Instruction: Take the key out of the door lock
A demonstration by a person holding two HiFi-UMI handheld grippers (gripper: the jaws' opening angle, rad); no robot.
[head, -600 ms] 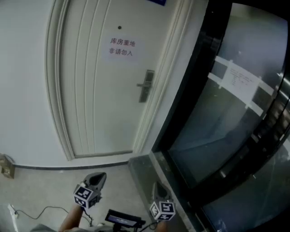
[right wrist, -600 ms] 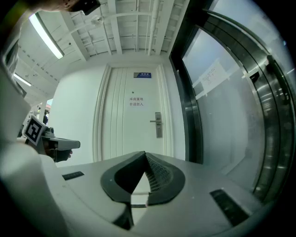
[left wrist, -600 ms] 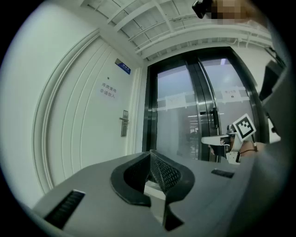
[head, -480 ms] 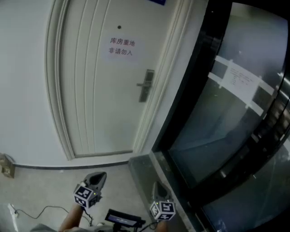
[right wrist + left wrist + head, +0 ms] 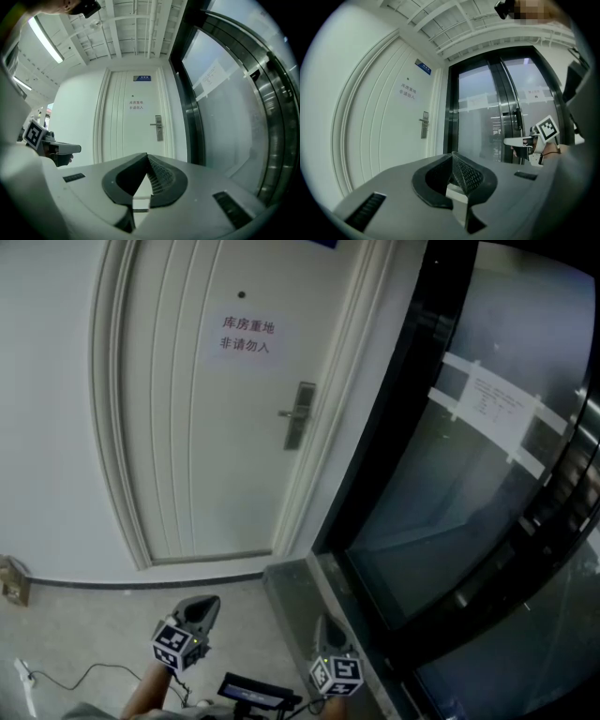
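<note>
A white door (image 5: 206, 427) carries a metal lock plate with a lever handle (image 5: 298, 415); at this distance I cannot make out a key in it. The same lock plate (image 5: 424, 124) shows small in the left gripper view, and the lock plate (image 5: 158, 127) is straight ahead in the right gripper view. Both grippers hang low and far from the door. My left gripper (image 5: 206, 604) is shut with nothing in it, its tip (image 5: 452, 154) closed. My right gripper (image 5: 325, 624) is also shut and empty, its tip (image 5: 146, 155) closed.
A dark-framed glass wall (image 5: 469, 484) with a taped paper notice (image 5: 497, 404) runs along the right of the door. A printed sign (image 5: 244, 337) is stuck on the door. A cable (image 5: 84, 676) and a wall box (image 5: 11, 579) are at the floor's left.
The door and lock have slid slightly up and left in the head view. Both grippers hold their places and stay shut.
</note>
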